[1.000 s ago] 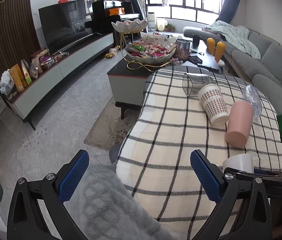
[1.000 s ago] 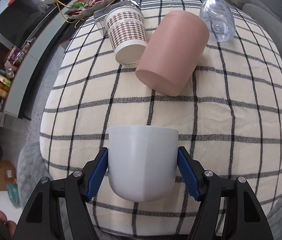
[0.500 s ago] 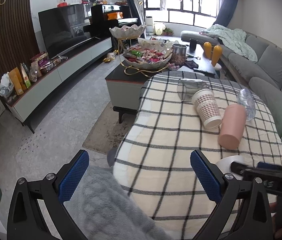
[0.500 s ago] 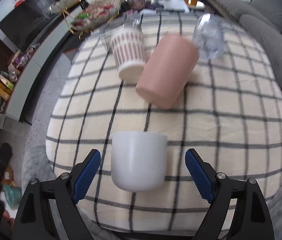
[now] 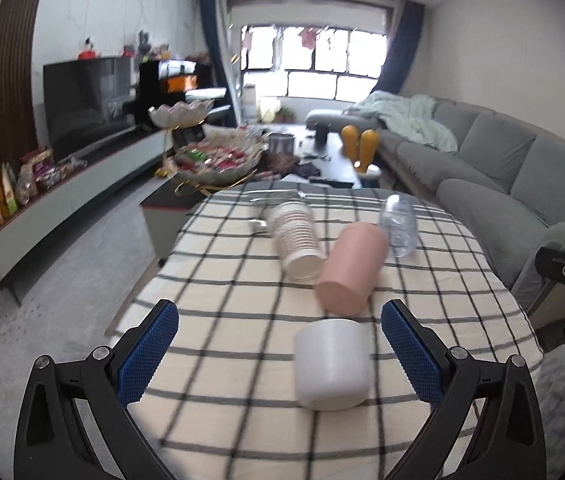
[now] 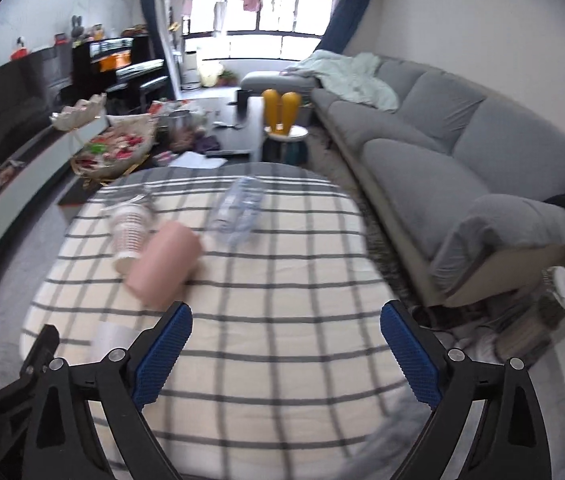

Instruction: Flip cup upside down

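Note:
A white cup (image 5: 332, 362) stands upside down on the checked tablecloth (image 5: 218, 312), near its front edge. My left gripper (image 5: 278, 350) is open and empty, with the cup between its fingers but nearer the right one. My right gripper (image 6: 284, 354) is open and empty above the cloth, to the right of the cup; only a sliver of the white cup (image 6: 108, 338) shows by its left finger.
A pink cup (image 5: 352, 274), a patterned paper cup (image 5: 296, 240) and a clear plastic cup (image 5: 398, 224) lie on their sides farther back. A grey sofa (image 6: 462, 160) runs along the right. A coffee table (image 5: 242, 168) with snack bowls stands behind.
My right gripper opened, let go of the white cup and drew back to the right. My left gripper swung right, so the cup now sits between its fingers.

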The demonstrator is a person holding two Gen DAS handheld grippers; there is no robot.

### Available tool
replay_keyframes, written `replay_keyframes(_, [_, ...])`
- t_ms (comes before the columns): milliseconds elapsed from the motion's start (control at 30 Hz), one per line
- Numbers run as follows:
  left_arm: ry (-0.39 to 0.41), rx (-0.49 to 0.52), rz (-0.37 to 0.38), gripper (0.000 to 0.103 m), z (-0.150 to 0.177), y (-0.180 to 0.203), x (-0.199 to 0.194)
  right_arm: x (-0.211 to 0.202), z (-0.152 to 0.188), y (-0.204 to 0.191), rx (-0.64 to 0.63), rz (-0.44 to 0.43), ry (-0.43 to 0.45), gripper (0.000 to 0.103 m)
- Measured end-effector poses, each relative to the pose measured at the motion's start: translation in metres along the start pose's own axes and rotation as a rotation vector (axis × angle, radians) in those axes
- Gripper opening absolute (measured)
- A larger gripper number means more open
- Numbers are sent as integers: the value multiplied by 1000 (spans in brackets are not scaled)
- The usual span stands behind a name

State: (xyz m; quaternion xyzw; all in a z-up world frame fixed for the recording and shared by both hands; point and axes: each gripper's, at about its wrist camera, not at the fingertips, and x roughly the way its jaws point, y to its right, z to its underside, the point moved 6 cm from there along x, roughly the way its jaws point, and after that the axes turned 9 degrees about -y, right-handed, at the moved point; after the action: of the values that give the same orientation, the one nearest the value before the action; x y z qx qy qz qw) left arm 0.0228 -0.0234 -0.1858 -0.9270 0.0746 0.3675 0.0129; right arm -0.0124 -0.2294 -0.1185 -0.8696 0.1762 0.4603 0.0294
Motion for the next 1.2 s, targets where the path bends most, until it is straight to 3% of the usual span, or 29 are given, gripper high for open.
replay_keyframes(100, [35,46,11,103,12,20,10,6,6,17,35,13,-17,95])
replay_keyframes(200, [-6,49,30,103,27,33,26,15,14,27,62,16,-39,95])
replay_keyframes(367, [-58,3,-53,102,47,35,50,27,23,41,107,7,-70,95])
replay_keyframes(500, [-37,49,-59,102,54,48,55,33,24,43,118,0,-77,95])
replay_keyframes(700, [-82,44,-84,98,61,48,75,40,25,41,117,-11,-95,95])
replay_keyframes(1033, [-107,50,-77,68,63,47,80,48,28,42,133,-13,-127,95])
replay_keyframes(1200, [-116,51,-68,67,62,47,79,48,29,42,135,-13,-127,95])
